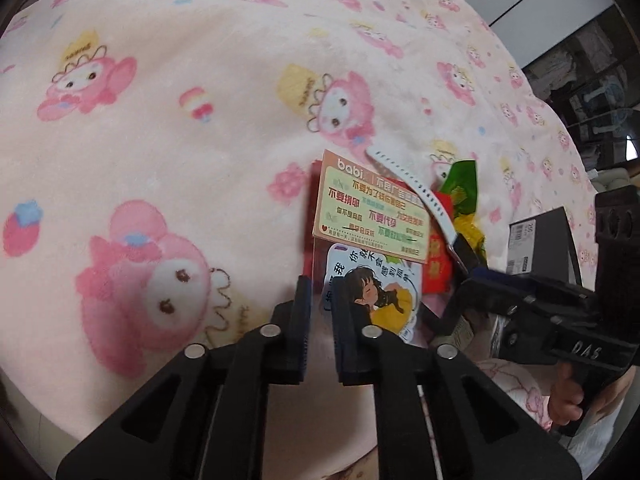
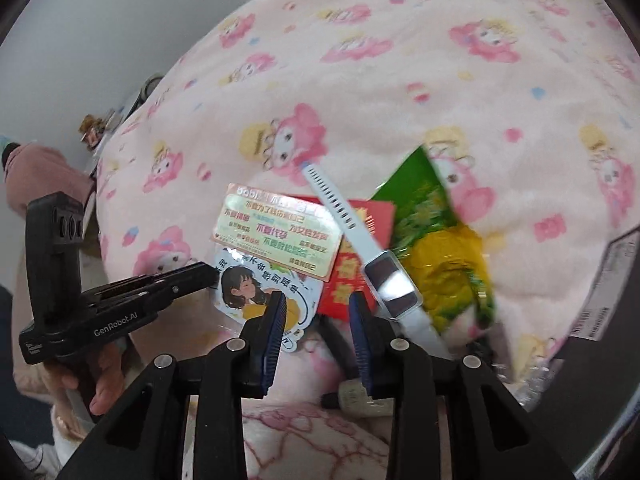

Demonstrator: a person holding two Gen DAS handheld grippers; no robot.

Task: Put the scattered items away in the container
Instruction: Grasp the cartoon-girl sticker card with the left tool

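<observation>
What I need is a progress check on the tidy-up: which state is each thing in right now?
left tool: nearly closed at the sticker pack's edge; grip unclear.
right tool: open, empty.
sticker pack: flat on the blanket.
red envelope: lying partly under the sticker pack.
watch: strap unfastened, lying across the red envelope.
snack packet: on the blanket, partly under the watch.
</observation>
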